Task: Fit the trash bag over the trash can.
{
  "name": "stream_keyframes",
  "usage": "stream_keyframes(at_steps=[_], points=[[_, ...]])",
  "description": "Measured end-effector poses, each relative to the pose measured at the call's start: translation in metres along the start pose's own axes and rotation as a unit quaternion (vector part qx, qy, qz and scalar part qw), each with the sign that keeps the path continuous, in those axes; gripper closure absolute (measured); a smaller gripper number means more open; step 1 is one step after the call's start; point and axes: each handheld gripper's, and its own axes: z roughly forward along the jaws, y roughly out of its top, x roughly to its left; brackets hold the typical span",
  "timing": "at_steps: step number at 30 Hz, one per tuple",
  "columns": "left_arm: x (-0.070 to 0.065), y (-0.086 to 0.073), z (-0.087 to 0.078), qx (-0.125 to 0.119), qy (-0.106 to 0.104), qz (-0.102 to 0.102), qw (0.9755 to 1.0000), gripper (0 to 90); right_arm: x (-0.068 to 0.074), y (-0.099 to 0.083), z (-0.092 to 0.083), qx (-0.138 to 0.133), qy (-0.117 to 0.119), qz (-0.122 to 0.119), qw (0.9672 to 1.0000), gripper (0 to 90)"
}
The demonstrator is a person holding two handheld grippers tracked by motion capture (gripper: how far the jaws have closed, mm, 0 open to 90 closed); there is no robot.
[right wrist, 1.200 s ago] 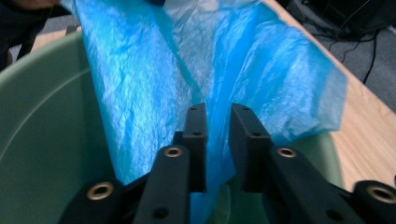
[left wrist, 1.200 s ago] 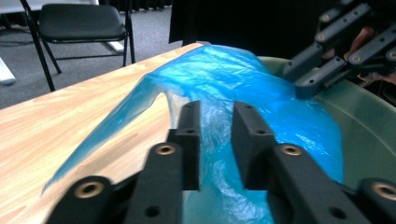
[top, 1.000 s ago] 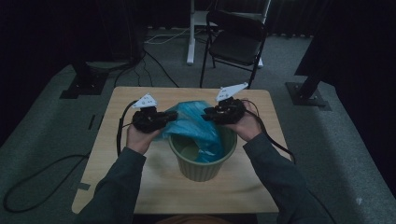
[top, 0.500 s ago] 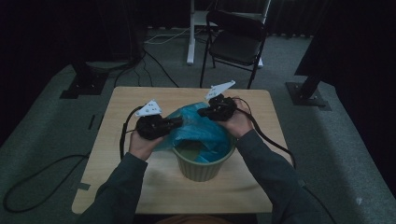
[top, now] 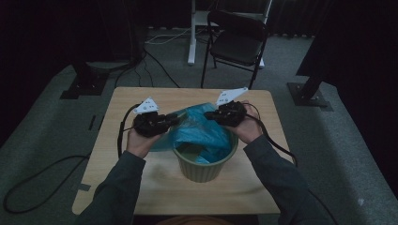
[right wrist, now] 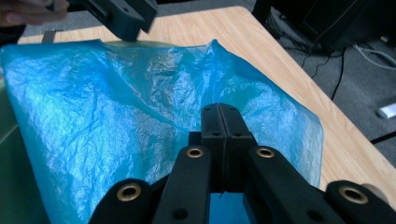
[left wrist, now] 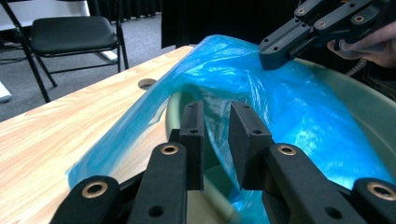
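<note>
- One blue plastic bag (top: 202, 133) drapes over the rim of one green pot (top: 205, 169) on one wooden table (top: 117, 159).
- Two grippers work it: the left gripper (left wrist: 216, 122) has just been opening, jaws narrowly apart with a fold of film between them.
- Right gripper (right wrist: 225, 122): jaws pressed together, pinching the bag.
- One black folding chair (top: 237, 42) stands beyond the table.

Your left gripper (top: 172, 120) and right gripper (top: 210, 114) are black, each topped by a pale grey three-cornered plate dotted with small dark marks. Brass-coloured rivets join the jaw links, and small screw holes mark the flat black pads (left wrist: 250, 140). Black cables trail from both. Your sleeves (top: 117, 187) are dark grey.
</note>
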Motion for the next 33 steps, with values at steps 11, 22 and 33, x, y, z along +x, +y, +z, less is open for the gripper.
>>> stream_keyframes(at_steps=[11, 22, 33], points=[[-0.008, 0.007, 0.010, 0.006, -0.008, 0.009, 0.9999, 65.2, 0.003, 0.002, -0.004, -0.026, 0.006, -0.005, 0.9996, 90.0], [-0.008, 0.010, 0.018, 0.007, 0.000, 0.012, 0.9999, 76.9, 0.004, 0.002, -0.005, -0.036, 0.020, -0.010, 0.9991, 90.0], [-0.008, 0.011, 0.012, -0.001, 0.023, 0.022, 0.9995, 90.0, 0.001, -0.006, -0.013, -0.038, 0.018, -0.006, 0.9991, 90.0]])
